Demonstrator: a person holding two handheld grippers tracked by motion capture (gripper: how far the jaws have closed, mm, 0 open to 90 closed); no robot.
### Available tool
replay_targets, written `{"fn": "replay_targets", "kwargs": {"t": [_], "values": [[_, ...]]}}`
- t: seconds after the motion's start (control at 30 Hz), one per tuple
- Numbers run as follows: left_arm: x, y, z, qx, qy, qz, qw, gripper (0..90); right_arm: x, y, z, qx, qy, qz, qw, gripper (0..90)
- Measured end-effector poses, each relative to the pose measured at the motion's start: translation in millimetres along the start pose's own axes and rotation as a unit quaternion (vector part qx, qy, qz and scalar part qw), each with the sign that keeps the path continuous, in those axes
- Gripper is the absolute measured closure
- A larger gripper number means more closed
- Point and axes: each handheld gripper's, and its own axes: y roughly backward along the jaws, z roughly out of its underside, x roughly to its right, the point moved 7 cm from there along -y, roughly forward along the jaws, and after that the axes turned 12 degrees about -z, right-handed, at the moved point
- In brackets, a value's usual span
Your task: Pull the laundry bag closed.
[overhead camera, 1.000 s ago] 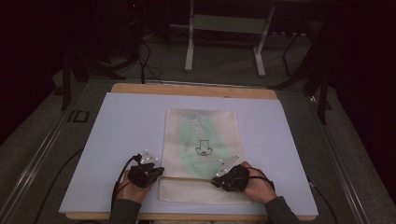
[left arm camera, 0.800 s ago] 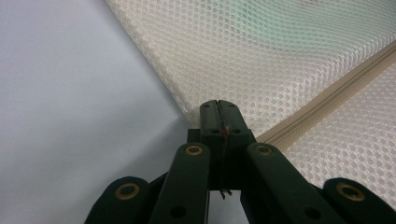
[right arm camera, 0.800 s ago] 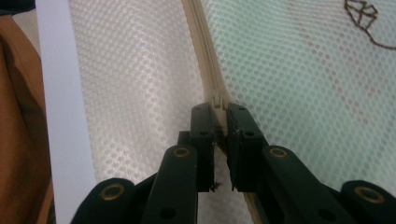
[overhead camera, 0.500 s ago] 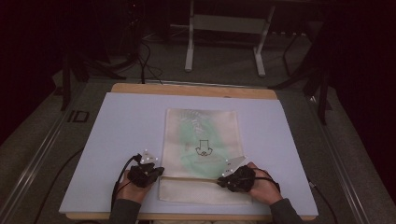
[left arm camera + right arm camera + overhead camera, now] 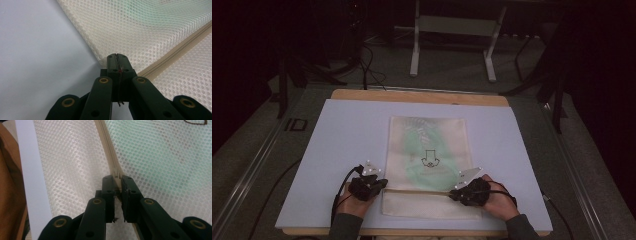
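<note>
**Mesh pouch pinched at both ends of its zip**

A cream mesh pouch [image 5: 428,165] is seen lying flat on the pale sheet [image 5: 347,135] that covers the table, a little toward the 6 o'clock side of centre in the high view. A green item with a dark outline drawing is seen through the mesh. A beige zipper [image 5: 417,190] is run across the pouch near its 6 o'clock end.

The left gripper [image 5: 379,184] is held at the pouch's 9 o'clock edge; in the left gripper view its jaws are pressed together on the corner of the mesh where the zipper [image 5: 172,57] ends.

The right gripper [image 5: 455,195] is placed toward 3 o'clock on the zipper line. In the right gripper view the zipper slider [image 5: 116,175] is pinched between the jaw tips, which are closed on it.
</note>
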Motion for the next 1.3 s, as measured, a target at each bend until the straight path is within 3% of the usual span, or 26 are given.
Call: {"fn": "replay_targets", "kwargs": {"t": [1.3], "values": [[0.1,0.0,0.1,0.001,0.001,0.000,1.0000,89.7,7.8,22.3,29.2,0.010,-0.033,0.015,0.9993,82.4]]}}
